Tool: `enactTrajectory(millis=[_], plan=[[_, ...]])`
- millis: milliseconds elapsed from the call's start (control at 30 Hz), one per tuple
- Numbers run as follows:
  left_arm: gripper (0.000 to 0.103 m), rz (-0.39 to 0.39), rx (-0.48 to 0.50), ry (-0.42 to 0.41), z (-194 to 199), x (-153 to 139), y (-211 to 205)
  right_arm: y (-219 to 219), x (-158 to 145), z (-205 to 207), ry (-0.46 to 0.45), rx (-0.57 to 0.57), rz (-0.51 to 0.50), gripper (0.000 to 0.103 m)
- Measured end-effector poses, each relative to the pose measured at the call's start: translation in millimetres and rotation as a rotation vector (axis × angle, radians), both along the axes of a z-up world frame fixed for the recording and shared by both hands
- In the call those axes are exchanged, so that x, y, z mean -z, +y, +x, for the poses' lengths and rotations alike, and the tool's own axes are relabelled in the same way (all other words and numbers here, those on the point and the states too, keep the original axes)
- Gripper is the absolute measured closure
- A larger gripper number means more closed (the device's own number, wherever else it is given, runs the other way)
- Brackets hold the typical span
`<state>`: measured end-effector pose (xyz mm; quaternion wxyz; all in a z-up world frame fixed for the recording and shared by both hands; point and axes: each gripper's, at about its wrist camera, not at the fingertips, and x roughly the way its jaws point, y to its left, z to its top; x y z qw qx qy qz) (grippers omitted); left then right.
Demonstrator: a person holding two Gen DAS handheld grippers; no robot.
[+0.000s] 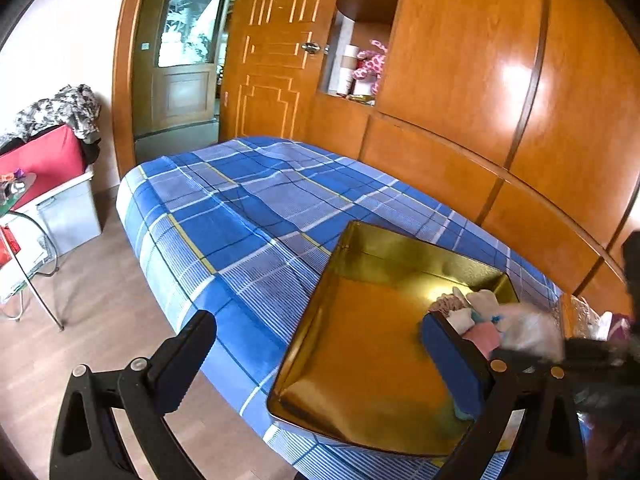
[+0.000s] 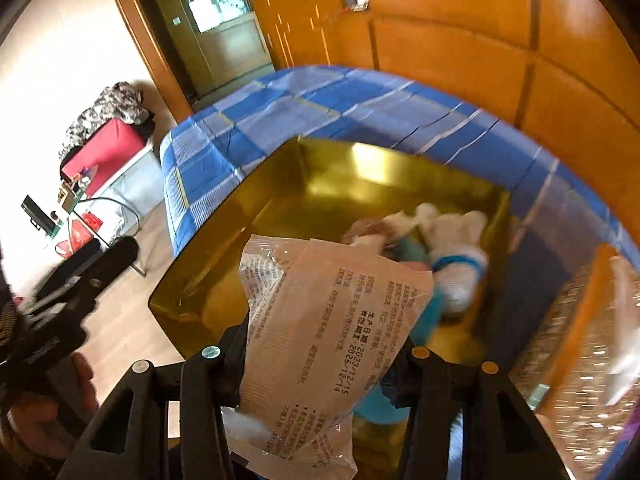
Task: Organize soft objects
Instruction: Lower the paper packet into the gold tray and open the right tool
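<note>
A shiny gold tray (image 1: 316, 320) lies on the bed with the blue plaid sheet (image 1: 240, 208). A heap of small soft toys (image 1: 476, 312) fills its far right corner; they also show, blurred, in the right wrist view (image 2: 452, 240). My left gripper (image 1: 320, 352) is open and empty, its fingers straddling the tray's left rim. My right gripper (image 2: 320, 344) is shut on a pale plastic packet (image 2: 320, 328) with printed text, held above the gold tray (image 2: 224, 216). The right gripper with the packet shows blurred at the right of the left wrist view (image 1: 532, 336).
A wooden wardrobe wall (image 1: 480, 80) runs along the bed's far side. A glittery box (image 2: 572, 360) lies right of the tray. A glass side table (image 1: 24, 240) and a storage bin with red cloth (image 1: 60, 184) stand on the floor to the left.
</note>
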<state>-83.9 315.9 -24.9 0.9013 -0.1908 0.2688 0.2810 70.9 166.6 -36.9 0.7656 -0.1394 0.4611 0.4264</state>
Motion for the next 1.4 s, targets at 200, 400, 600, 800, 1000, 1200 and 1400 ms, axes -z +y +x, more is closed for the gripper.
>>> enactTrajectory(millis=[200,400,600,800,1000,1200,1400], plan=[[0.0,-0.004,-0.008,0.0,-1,-1,3,17,34,-2,0.011,0.01,-0.069,0.054],[0.0,-0.009,0.029,0.035,7,6,-5,16,41,-6,-0.034,0.012,-0.103,0.054],[0.0,0.02,0.049,0.041,9,5,-16,16,47,-4,-0.106,0.046,-0.139,0.051],[0.0,0.035,0.06,0.048,11,4,-22,9,41,-8,-0.107,0.056,-0.097,0.04],[0.0,0.043,0.067,0.044,11,3,-25,-7,21,-17,-0.175,0.099,-0.047,0.031],[0.0,0.053,0.084,0.043,11,2,-33,-30,1,-28,-0.252,0.153,-0.017,0.031],[0.0,0.071,0.128,0.041,14,1,-47,-70,-24,-37,-0.345,0.225,0.031,0.025]])
